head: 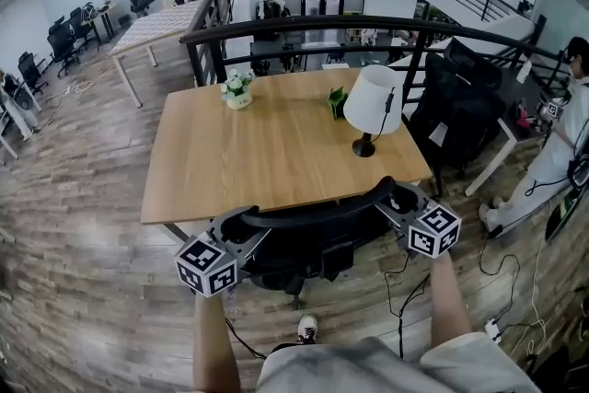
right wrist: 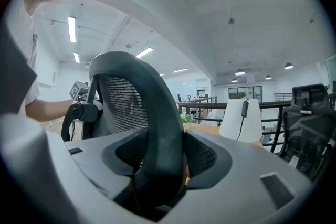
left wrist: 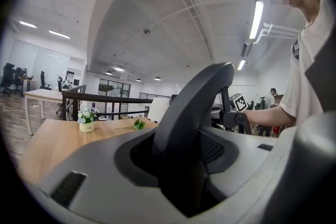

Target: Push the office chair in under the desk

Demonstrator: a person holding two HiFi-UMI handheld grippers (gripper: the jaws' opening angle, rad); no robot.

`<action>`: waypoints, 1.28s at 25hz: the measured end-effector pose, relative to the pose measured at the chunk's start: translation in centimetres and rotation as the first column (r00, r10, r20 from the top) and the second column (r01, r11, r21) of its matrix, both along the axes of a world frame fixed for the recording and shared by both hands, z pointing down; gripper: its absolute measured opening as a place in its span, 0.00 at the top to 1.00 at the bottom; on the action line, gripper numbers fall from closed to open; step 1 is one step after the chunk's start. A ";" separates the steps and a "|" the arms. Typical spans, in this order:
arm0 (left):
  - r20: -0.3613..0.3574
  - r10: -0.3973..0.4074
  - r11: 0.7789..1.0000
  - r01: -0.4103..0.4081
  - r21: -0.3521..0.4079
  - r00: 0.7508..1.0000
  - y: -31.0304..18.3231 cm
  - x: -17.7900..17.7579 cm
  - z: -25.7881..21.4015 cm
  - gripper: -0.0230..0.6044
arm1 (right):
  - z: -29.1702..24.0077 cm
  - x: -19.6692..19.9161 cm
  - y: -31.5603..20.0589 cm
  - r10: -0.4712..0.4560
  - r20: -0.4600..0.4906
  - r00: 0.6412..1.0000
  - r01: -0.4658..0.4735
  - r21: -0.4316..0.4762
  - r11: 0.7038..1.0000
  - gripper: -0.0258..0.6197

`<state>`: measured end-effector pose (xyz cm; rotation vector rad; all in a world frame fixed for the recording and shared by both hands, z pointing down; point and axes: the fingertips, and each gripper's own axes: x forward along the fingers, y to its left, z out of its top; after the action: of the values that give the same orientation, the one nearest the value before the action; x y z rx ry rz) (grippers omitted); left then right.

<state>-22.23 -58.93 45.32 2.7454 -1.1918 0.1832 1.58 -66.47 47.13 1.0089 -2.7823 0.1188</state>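
Left claw (head: 237,225) spread loosely around chair (head: 317,216) back rim, right claw (head: 398,198) pinching rim's other end, worktop (head: 267,152) just beyond both claws, lamp (head: 375,101) ahead of right claw

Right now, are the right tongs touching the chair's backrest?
Touching. The right gripper view shows the backrest wedged between the right tongs, its rim against both pads with no gap showing.
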 end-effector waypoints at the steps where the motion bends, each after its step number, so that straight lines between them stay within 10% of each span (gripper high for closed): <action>1: 0.001 -0.008 1.000 0.008 0.000 1.000 -0.3 -0.1 0.0 0.60 | 0.0 -0.1 -0.3 0.010 0.000 1.000 -0.010 0.002 1.000 0.59; 32: -0.010 -0.207 0.978 0.207 0.038 0.978 -12.2 -7.2 -0.1 0.50 | 0.1 -5.9 -11.0 0.045 0.011 0.999 -0.045 0.027 0.999 0.58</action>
<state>-29.41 -71.13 45.18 2.6276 -1.4831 0.1299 -4.28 -77.42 47.21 1.0812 -2.7783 0.0923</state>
